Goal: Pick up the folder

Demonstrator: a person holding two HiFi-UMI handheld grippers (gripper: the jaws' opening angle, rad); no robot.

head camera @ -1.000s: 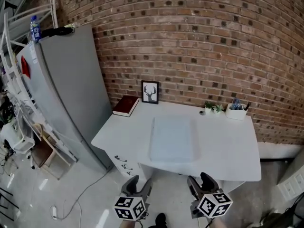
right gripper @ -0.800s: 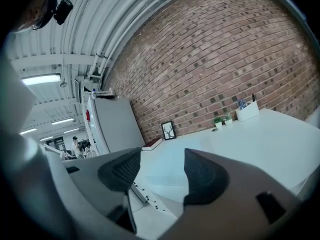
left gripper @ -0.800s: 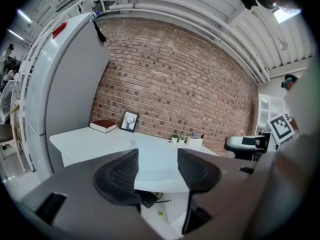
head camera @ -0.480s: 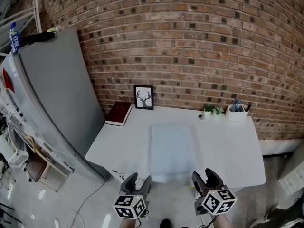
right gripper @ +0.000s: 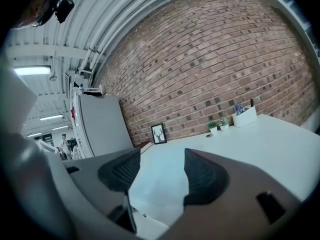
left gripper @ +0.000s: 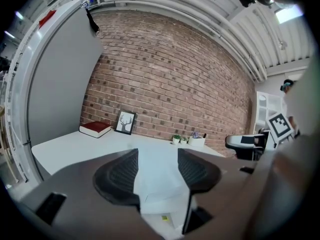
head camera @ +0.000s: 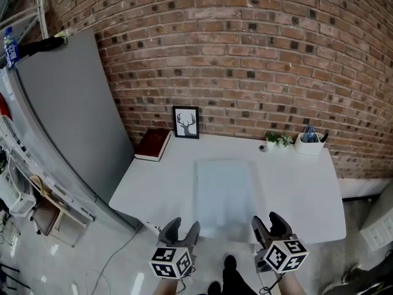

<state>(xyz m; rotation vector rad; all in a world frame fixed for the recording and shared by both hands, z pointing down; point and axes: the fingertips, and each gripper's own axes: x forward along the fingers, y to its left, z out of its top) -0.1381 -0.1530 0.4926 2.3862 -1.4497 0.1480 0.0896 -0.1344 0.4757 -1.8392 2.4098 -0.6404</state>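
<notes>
A pale blue folder (head camera: 225, 191) lies flat in the middle of the white desk (head camera: 166, 180), its near edge close to the desk's front edge. The folder (left gripper: 156, 170) shows between the left jaws, and the folder (right gripper: 160, 176) shows between the right jaws. My left gripper (head camera: 179, 233) hangs open just short of the desk's front edge, left of the folder's near corner. My right gripper (head camera: 270, 227) is open too, at the folder's near right corner. Neither touches the folder.
On the desk's far edge stand a red book (head camera: 153, 144), a framed deer picture (head camera: 186, 122), small potted plants (head camera: 277, 141) and a white pen holder (head camera: 310, 143). A tall grey cabinet (head camera: 67, 115) stands left of the desk. The brick wall (head camera: 245, 60) is behind.
Both grippers have come closer to the desk's front edge. The desk and folder now lie nearer in the head view. Jaws stay open.
</notes>
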